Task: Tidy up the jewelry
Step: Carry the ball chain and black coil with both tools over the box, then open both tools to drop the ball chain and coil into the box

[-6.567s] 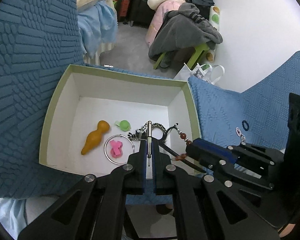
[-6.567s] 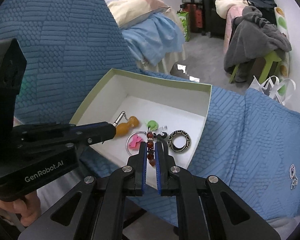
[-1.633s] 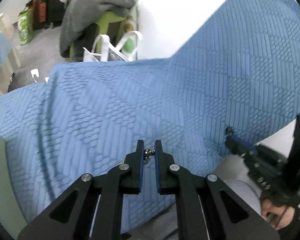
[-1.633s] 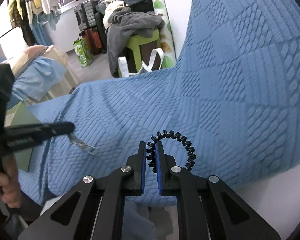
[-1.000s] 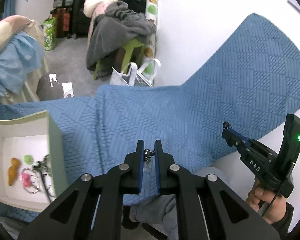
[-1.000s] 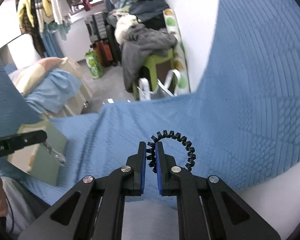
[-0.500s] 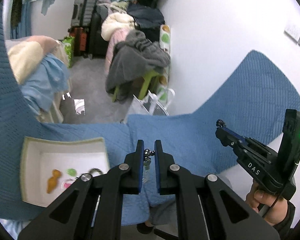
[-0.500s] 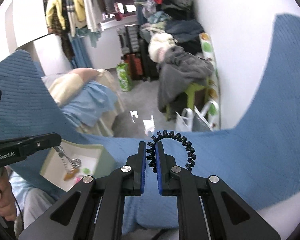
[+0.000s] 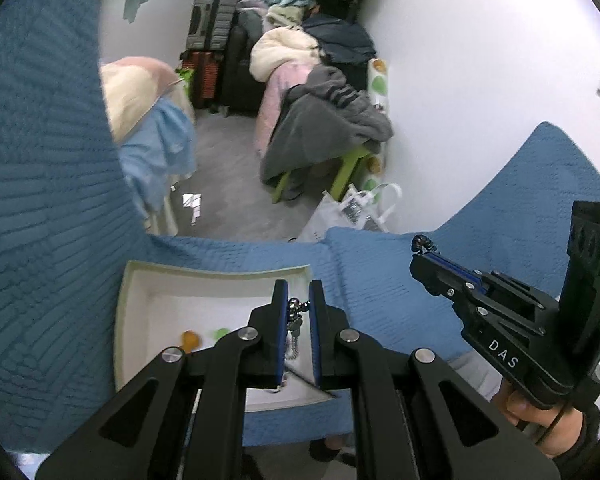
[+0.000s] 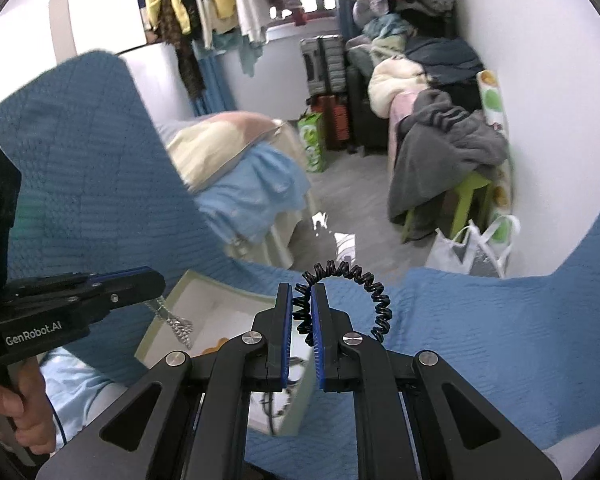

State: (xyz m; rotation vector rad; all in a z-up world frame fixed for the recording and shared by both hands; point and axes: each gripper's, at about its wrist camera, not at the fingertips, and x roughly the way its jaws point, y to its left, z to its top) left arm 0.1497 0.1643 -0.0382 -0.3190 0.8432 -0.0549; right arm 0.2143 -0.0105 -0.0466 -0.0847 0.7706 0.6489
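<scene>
My left gripper (image 9: 298, 308) is shut on a silver chain (image 9: 294, 320) that dangles over the white box (image 9: 140, 276) with the green rim. The box holds an orange piece (image 9: 190, 338) and a green piece (image 9: 220, 333). My right gripper (image 10: 301, 312) is shut on a black coil bracelet (image 10: 374, 292), held above the blue quilted cover (image 10: 480, 320) just right of the box (image 10: 220, 304). In the left wrist view the right gripper (image 9: 420, 245) shows at the right with the coil at its tip. In the right wrist view the left gripper (image 10: 156, 280) shows at the left, the chain (image 10: 176, 322) hanging from it.
A hand (image 9: 540, 420) grips the right tool, another hand (image 10: 16, 400) the left one. Beyond the cover's edge lie grey floor, a white bag (image 9: 356, 212), a green stool under grey clothes (image 9: 328, 128), suitcases (image 9: 210, 20) and a bed with light blue sheets (image 10: 252, 192).
Both grippers have swung left and risen, each keeping its hold. The white box has come under the left gripper and close to the right one.
</scene>
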